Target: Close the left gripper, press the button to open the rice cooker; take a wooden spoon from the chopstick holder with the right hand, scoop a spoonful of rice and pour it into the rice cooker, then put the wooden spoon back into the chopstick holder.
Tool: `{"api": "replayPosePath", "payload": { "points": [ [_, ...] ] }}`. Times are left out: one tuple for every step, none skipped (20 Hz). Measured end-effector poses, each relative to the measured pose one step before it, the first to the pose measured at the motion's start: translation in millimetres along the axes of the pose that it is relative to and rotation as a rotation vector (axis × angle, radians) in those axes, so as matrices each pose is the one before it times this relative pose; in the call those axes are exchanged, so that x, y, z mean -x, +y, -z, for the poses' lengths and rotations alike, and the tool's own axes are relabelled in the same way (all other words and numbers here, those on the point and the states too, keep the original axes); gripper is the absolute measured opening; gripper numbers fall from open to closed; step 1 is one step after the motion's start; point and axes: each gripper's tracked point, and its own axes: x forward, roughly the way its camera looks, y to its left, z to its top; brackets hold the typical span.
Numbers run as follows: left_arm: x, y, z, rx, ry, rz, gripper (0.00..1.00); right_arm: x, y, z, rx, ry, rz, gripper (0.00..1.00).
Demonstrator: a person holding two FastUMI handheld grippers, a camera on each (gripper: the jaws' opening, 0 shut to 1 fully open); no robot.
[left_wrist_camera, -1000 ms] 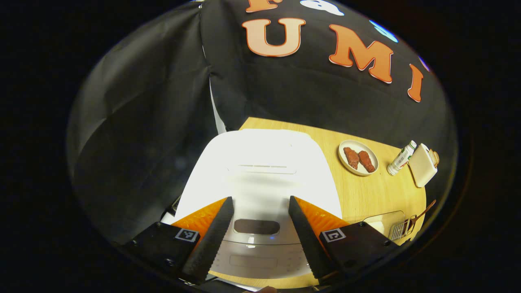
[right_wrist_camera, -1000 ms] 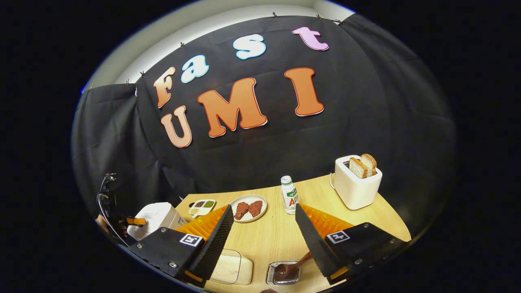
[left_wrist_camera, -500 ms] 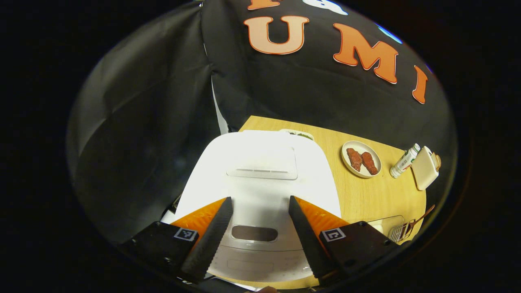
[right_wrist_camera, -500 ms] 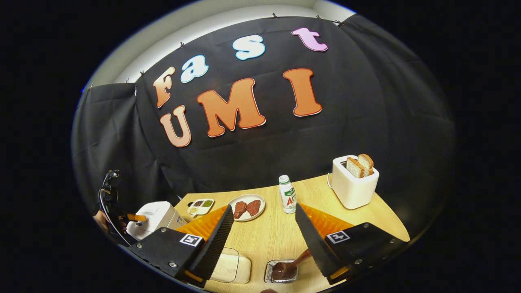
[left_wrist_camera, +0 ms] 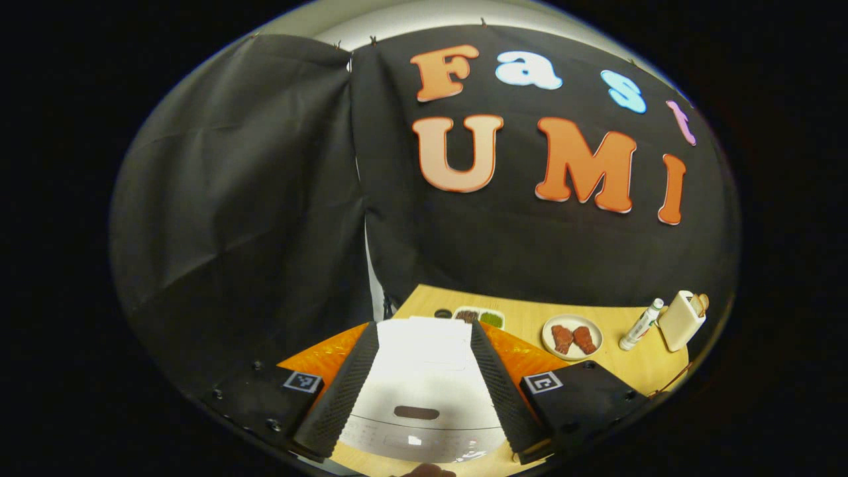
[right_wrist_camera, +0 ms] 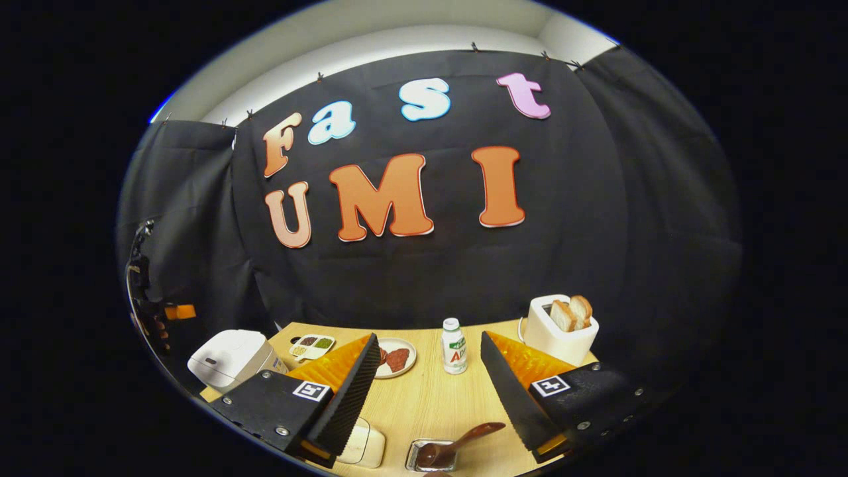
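Observation:
The white rice cooker [left_wrist_camera: 424, 371] stands with its lid down, seen between and beyond my left gripper's [left_wrist_camera: 423, 329] open fingers. Its dark oval button [left_wrist_camera: 416, 412] sits on the front of the lid, below the gripper, untouched. In the right gripper view the cooker [right_wrist_camera: 228, 358] is at the far left, with the left gripper [right_wrist_camera: 173, 311] held in a hand above it. My right gripper [right_wrist_camera: 429, 338] is open and holds nothing. Below it the wooden spoon [right_wrist_camera: 460, 440] leans in the small metal holder [right_wrist_camera: 417, 457], beside a rice container [right_wrist_camera: 361, 445].
On the wooden table [right_wrist_camera: 430, 397] stand a bottle [right_wrist_camera: 454, 346], a toaster with bread [right_wrist_camera: 560, 328], a plate of meat [right_wrist_camera: 396, 358] and a divided dish [right_wrist_camera: 313, 344]. The left gripper view has the plate [left_wrist_camera: 572, 336], bottle [left_wrist_camera: 639, 324] and toaster [left_wrist_camera: 681, 319] at the right.
Both grippers have risen and tilted up, so the cooker and the table sit lower and smaller in both views. Each gripper stays open.

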Motion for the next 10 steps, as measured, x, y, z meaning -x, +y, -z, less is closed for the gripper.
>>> {"api": "replayPosePath", "payload": {
  "points": [
    [15.21, -5.17, -18.48, -0.0042, -0.05907, 0.00805, 0.96, -2.41, 6.26, -13.57, 0.01707, -0.03142, -0.00706, 0.95],
    [11.7, -8.32, -16.87, -0.00126, -0.05367, 0.01277, 0.95, -2.7, 6.69, -12.98, 0.01041, -0.03435, -0.00863, 0.95],
    [11.49, -6.82, -15.71, 0.00388, -0.0502, 0.00802, 0.95, -4.52, 8.18, -13.7, 0.0055, -0.03402, -0.01012, 0.95],
    [13.72, -7.11, -15.21, 0.00444, -0.03819, 0.01183, 0.95, -3.57, 8.09, -9.83, 0.00279, -0.02765, -0.0136, 0.95],
    [11.65, -5.71, -9.19, 0.00375, -0.02577, 0.00276, 0.96, -3.46, 8.26, -7.95, 0.00344, -0.02497, -0.01531, 0.95],
    [11.83, -5.25, -6.54, -0.00615, -0.02328, 0.0014, 0.96, -3.33, 9.06, -6.03, 0.00611, -0.02028, -0.02085, 0.95],
    [8.82, -2.37, -6.76, -0.00416, -0.02789, -0.00967, 0.96, -4.44, 8.55, -4.93, 0.00688, -0.01516, -0.01776, 0.95],
    [10.1, -3.2, -6.11, -0.00391, -0.02784, -0.00475, 0.96, -5.59, 7.61, -4.84, 0.00546, -0.01344, -0.01466, 0.95],
    [10.2, -3.75, -4.56, 0.00608, -0.02748, -0.00885, 0.96, -3.82, 6.56, -4.57, 0.00078, -0.01492, -0.00804, 0.95],
    [10.01, -5.5, -3.28, 0.00021, -0.02009, -0.0002, 0.96, -4.24, 6.41, -4.36, -0.00203, -0.0185, -0.01011, 0.95]
  ]
}}
